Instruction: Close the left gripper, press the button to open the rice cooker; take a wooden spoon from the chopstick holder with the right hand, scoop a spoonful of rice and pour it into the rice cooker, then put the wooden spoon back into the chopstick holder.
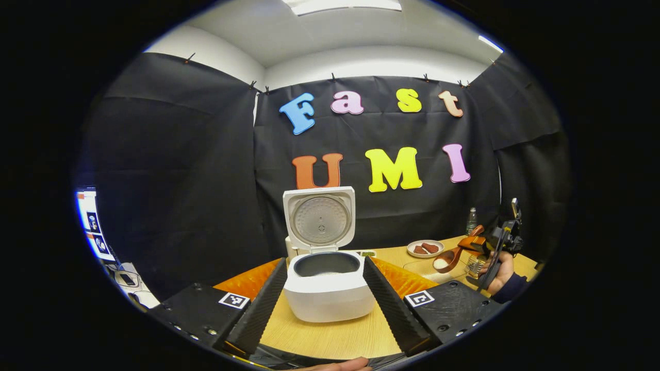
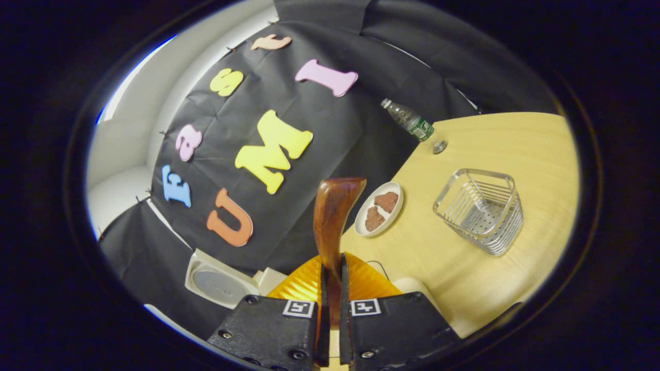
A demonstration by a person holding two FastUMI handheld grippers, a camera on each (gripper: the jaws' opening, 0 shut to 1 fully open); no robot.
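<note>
The white rice cooker [image 1: 330,296] stands on the wooden table with its lid [image 1: 319,219] raised upright and the dark inner pot showing. My left gripper [image 1: 325,262] is open, one finger on each side of the cooker, touching nothing. At the right, a hand holds my right gripper [image 1: 492,245], which is shut on the handle of the wooden spoon [image 1: 456,255]; the spoon's bowl carries white rice just above the table. In the right gripper view the spoon's brown handle [image 2: 332,216] rises from between the shut fingers of the right gripper [image 2: 332,260]. The wire chopstick holder [image 2: 479,208] stands empty to the right.
A white plate [image 2: 380,208] with brown pieces lies near the back wall, with a plastic bottle [image 2: 410,119] and its cap [image 2: 439,147] behind it. An orange mat [image 1: 247,281] lies under the cooker. Screens [image 1: 93,221] glow at the far left.
</note>
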